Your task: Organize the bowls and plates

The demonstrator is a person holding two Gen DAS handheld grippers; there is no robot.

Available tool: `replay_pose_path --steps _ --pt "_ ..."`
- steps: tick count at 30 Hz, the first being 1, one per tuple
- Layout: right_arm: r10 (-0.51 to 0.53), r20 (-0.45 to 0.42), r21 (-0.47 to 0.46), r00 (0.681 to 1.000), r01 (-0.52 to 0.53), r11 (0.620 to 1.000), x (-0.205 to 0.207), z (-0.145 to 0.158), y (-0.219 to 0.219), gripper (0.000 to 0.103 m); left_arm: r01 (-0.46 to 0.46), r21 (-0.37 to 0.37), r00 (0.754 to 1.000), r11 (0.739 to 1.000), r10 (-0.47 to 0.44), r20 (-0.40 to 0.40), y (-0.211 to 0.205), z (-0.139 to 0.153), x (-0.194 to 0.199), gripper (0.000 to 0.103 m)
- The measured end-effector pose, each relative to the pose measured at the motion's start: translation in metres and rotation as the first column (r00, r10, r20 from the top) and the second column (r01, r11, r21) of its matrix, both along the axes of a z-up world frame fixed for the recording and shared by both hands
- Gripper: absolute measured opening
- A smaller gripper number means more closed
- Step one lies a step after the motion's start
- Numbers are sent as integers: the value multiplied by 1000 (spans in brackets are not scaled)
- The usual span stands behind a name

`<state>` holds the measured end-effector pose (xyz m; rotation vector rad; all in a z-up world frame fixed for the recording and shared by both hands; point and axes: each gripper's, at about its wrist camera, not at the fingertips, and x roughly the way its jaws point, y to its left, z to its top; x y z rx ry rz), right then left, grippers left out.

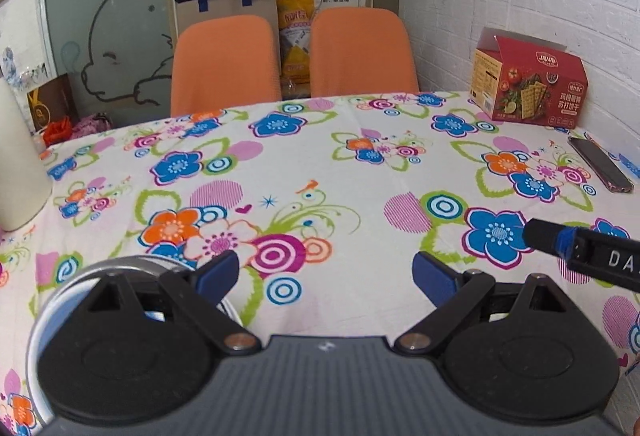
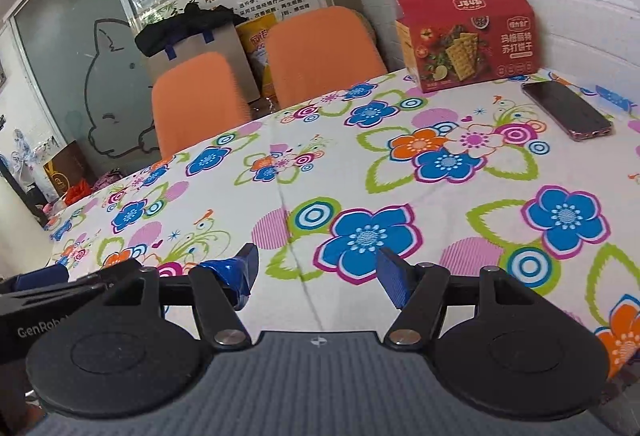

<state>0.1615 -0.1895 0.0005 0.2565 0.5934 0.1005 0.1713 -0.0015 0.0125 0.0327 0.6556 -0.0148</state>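
Observation:
A round metal dish [image 1: 120, 261] with a shiny rim lies on the flowered tablecloth [image 1: 320, 164] at the lower left of the left wrist view, mostly hidden under the gripper body. My left gripper [image 1: 326, 272] is open wide, its left finger [image 1: 218, 270] over the dish's rim, with only cloth between the pads. One finger of the right gripper [image 1: 576, 248] reaches in from the right. In the right wrist view my right gripper [image 2: 318, 272] is open over bare tablecloth [image 2: 360, 164] with nothing between its fingers. The left gripper's body [image 2: 44, 292] shows at the far left there.
A red cracker box [image 1: 528, 88] [image 2: 468, 40] stands at the back right by the white wall. A dark phone [image 1: 600, 164] [image 2: 566, 110] lies in front of it. A tall white container [image 1: 18, 164] stands at the table's left edge. Two orange chairs [image 1: 292, 56] stand behind the far edge.

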Motion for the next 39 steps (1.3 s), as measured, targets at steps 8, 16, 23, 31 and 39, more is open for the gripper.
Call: replay_pose_path --steps 8,16,23,31,39 --pt "-10 3 -16 1000 10 1000 -3 1 -2 51 -30 -25 1000 999 30 -7 17 7 -6 94" --pt "52 66 -22 996 -51 998 -3 21 26 51 -61 -19 997 998 62 47 33 26 -33 94" --pt "53 111 -98 992 -42 994 -33 28 37 51 -66 -41 997 997 68 38 41 20 -79 94" --pt "42 115 -170 993 -22 985 -80 15 41 51 -85 -51 995 995 87 38 48 7 -130 94" --pt "98 78 -285 992 -72 956 -106 -4 60 52 -115 -65 993 991 116 19 62 -5 -153 94"
